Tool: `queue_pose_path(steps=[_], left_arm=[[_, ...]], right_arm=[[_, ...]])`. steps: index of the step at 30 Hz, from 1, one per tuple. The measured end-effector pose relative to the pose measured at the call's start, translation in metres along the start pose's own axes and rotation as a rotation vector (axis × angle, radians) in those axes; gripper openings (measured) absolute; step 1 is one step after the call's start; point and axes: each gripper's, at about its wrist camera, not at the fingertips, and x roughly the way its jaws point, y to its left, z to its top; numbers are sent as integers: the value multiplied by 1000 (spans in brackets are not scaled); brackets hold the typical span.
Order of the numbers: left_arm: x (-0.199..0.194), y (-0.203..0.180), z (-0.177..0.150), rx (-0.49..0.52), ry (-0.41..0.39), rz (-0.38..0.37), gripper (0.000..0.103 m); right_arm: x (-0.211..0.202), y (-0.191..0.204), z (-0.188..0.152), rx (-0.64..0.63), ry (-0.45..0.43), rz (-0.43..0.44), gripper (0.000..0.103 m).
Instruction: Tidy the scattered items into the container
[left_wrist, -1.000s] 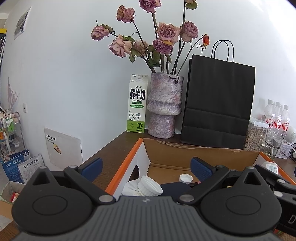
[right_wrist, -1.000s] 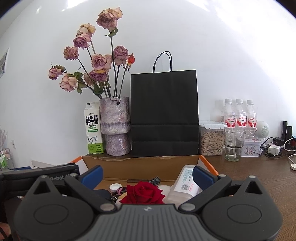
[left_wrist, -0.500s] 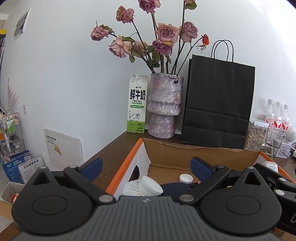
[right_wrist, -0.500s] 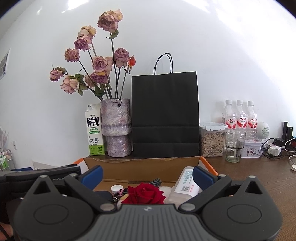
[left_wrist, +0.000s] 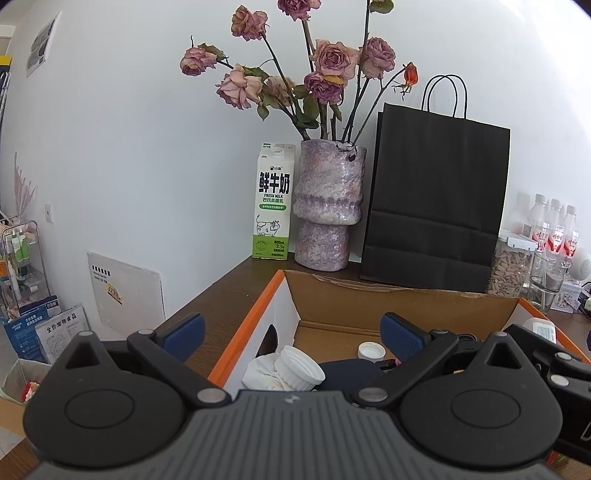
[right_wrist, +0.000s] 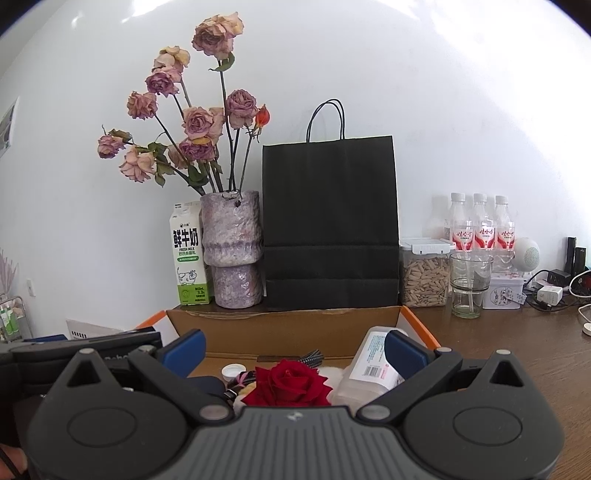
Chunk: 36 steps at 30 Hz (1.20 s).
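Two handheld grippers hung with jaws spread wide and empty over an orange-edged cardboard box (left_wrist: 255, 317) on a dark wooden table (right_wrist: 517, 343): the left gripper (left_wrist: 291, 332) at its left wall, the right gripper (right_wrist: 295, 345) above its middle. Inside lay a red rose (right_wrist: 290, 382), a labelled plastic bottle (right_wrist: 369, 369), a small white cap (left_wrist: 371, 350) and a ribbed white lid (left_wrist: 299, 371). Behind the box stood a milk carton (left_wrist: 271, 206), a vase of faded roses (left_wrist: 327, 206) and a black paper bag (right_wrist: 330, 225).

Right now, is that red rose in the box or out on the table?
In the box. The red rose lies inside its cardboard walls, beside a white bottle.
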Motion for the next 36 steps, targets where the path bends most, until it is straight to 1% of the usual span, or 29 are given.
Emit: queue_pose_path(steps=[5,11,28,33,36], left_arm=[[-1,0,0,-1,-8,2,103],[2,0,-1,-1,6,6,103],[1,0,0,1,6,1,103],[-4,1,2,0,-9,-6,103],[-14,3,3,16,-27,-12,103]], right_arm=[[0,0,0,1,-3,-2,103],[3,0,-1,2,14,-2,103],[0,0,0,2,4,3,103],[-4,0,1,0,-6,1,103],[-8,-2,4,11,-10,7,103]])
